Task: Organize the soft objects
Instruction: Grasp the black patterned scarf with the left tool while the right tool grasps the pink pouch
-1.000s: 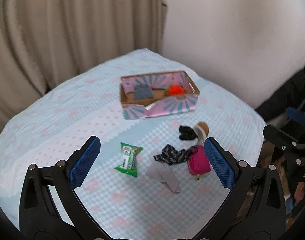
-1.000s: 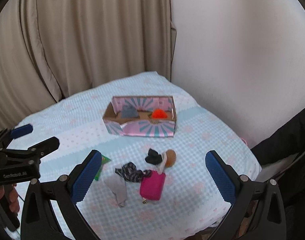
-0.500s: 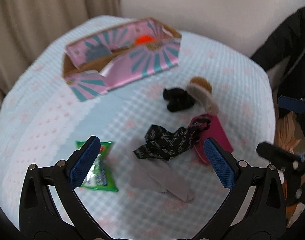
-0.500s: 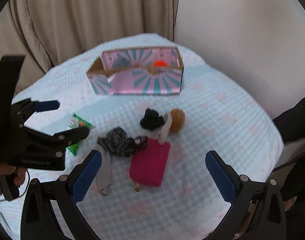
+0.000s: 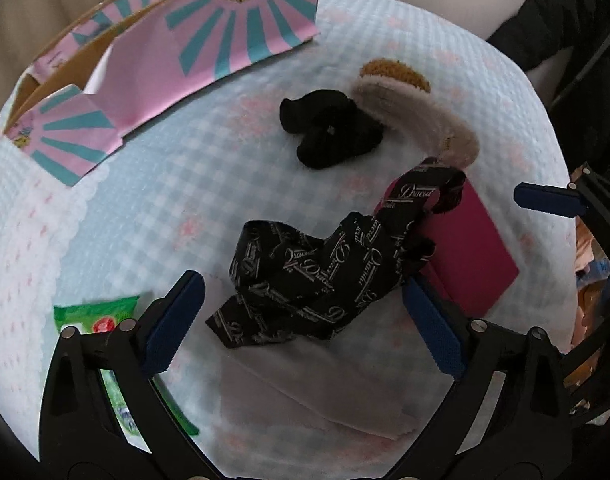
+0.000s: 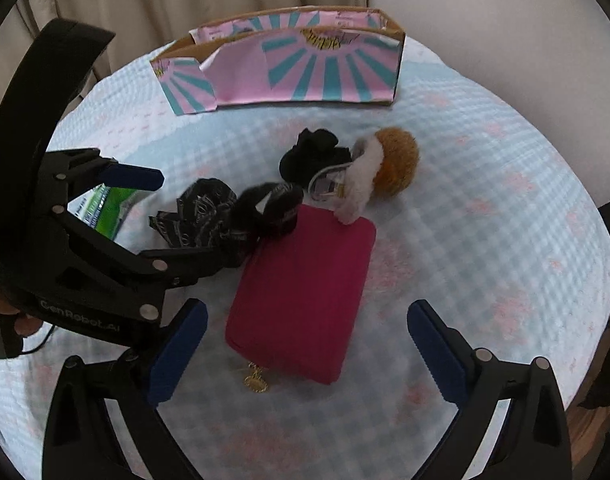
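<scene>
Both grippers gape wide: the left gripper [image 5: 303, 320] straddles the black printed cloth [image 5: 329, 272], the right gripper [image 6: 305, 354] the magenta pouch [image 6: 305, 296] at 12 o'clock

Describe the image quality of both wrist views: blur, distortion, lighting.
Left wrist view: strong fisheye bending of the pink box, printed black scarf sharp, grey cloth near the fingers soft. Right wrist view: mild motion blur on the magenta pouch and bedspread. Both: dark corner vignette, diffuse light, no glare.

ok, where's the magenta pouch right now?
The magenta pouch lies on the bedspread centred ahead of the right gripper with its jaws open. The black printed scarf overlaps its far-left corner, the furry slipper its far edge.
</scene>
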`<act>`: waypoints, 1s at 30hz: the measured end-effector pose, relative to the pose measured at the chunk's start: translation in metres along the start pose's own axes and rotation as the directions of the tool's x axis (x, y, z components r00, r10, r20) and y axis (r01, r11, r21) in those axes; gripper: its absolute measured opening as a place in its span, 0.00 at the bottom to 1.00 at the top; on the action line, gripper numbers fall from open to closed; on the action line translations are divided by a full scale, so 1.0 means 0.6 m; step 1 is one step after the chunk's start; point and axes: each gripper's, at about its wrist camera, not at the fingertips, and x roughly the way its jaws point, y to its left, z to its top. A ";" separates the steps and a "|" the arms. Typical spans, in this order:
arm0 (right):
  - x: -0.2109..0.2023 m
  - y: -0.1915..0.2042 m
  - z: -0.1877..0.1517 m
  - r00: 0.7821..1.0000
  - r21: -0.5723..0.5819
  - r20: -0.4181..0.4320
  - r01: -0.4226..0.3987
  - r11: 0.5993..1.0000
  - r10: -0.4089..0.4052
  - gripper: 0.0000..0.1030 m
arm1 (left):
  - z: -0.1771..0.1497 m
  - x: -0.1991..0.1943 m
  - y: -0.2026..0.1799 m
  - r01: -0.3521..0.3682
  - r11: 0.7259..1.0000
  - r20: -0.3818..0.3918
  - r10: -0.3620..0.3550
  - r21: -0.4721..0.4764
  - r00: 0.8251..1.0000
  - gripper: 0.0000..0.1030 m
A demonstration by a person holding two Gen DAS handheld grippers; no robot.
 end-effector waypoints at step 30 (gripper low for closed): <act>0.005 0.005 0.027 0.997 0.021 -0.007 -0.077 0.997 0.077 0.41 | 0.011 -0.044 0.003 0.036 0.998 0.003 -0.036 -0.042 0.999 0.39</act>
